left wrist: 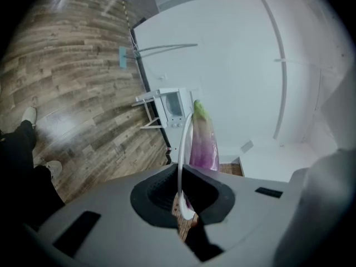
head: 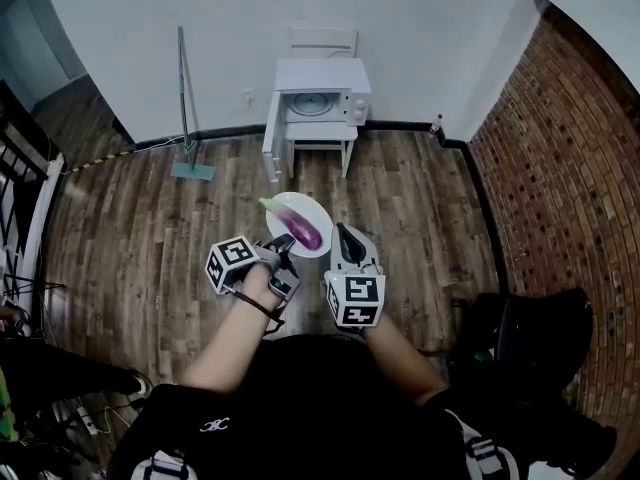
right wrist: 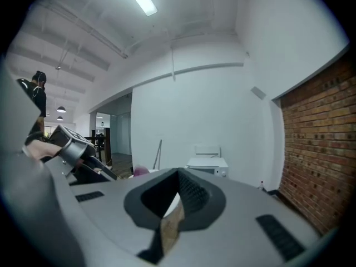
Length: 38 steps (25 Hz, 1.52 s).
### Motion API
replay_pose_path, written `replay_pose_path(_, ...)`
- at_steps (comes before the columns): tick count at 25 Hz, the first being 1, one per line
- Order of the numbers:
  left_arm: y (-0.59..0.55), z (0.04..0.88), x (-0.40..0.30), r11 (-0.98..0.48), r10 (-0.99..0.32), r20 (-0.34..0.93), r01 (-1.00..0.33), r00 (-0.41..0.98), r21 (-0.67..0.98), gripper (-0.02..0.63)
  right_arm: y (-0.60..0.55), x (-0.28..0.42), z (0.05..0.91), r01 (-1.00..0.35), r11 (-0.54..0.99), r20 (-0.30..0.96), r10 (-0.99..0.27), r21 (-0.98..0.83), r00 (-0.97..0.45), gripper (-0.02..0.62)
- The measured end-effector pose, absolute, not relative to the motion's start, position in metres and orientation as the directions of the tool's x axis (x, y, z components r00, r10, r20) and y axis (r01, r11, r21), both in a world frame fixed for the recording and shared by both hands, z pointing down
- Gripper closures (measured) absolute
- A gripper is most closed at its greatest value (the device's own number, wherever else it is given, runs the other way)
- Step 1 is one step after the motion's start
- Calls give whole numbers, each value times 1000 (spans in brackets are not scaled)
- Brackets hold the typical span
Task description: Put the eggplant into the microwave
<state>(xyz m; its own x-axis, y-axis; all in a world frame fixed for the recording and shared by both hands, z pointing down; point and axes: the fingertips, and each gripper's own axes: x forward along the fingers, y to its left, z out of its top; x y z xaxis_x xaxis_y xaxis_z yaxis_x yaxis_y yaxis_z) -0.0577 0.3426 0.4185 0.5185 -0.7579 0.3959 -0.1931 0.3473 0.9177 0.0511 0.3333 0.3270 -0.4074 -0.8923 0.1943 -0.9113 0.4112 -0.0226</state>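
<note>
A purple eggplant [head: 298,226] with a green stem lies on a white plate [head: 312,211] held above the wood floor. My left gripper [head: 283,243] is shut on the plate's near rim. In the left gripper view the rim [left wrist: 183,149] runs edge-on between the jaws of the left gripper [left wrist: 181,202], with the eggplant [left wrist: 203,141] beyond. My right gripper [head: 345,236] is shut just right of the plate, with nothing seen in it; its jaws meet in its own view [right wrist: 172,216]. The white microwave [head: 320,103] stands on a small white table ahead, with a white panel like an open door [head: 271,148] at its left.
A long-handled mop [head: 185,108] leans on the white back wall. A small bottle [head: 436,125] stands in the corner by the brick wall [head: 560,168]. A white chair [head: 323,41] is behind the microwave. A dark bag [head: 530,338] lies at my right.
</note>
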Motion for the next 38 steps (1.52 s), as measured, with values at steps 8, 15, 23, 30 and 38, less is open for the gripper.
replay_pose_path(8, 339, 429, -51, 377, -740, 429, -208, 518, 902, 591, 329, 63, 333, -919, 393, 209, -896, -34, -391, 589)
replay_pose_path(15, 310, 436, -41, 372, -712, 436, -232, 551, 899, 591, 306, 79, 339, -938, 346, 222, -912, -31, -344, 590)
replay_pose_path(23, 246, 443, -38, 353, -709, 423, -236, 564, 905, 591, 252, 78, 348, -938, 346, 236, -911, -14, -339, 590)
replay_pose_path(30, 173, 443, -39, 353, -699, 420, -232, 579, 906, 591, 180, 72, 342, -936, 351, 237, -911, 16, -338, 589)
replay_pose_path(38, 89, 435, -43, 327, -689, 410, -249, 597, 912, 591, 93, 68, 337, -940, 340, 253, -911, 16, -325, 589)
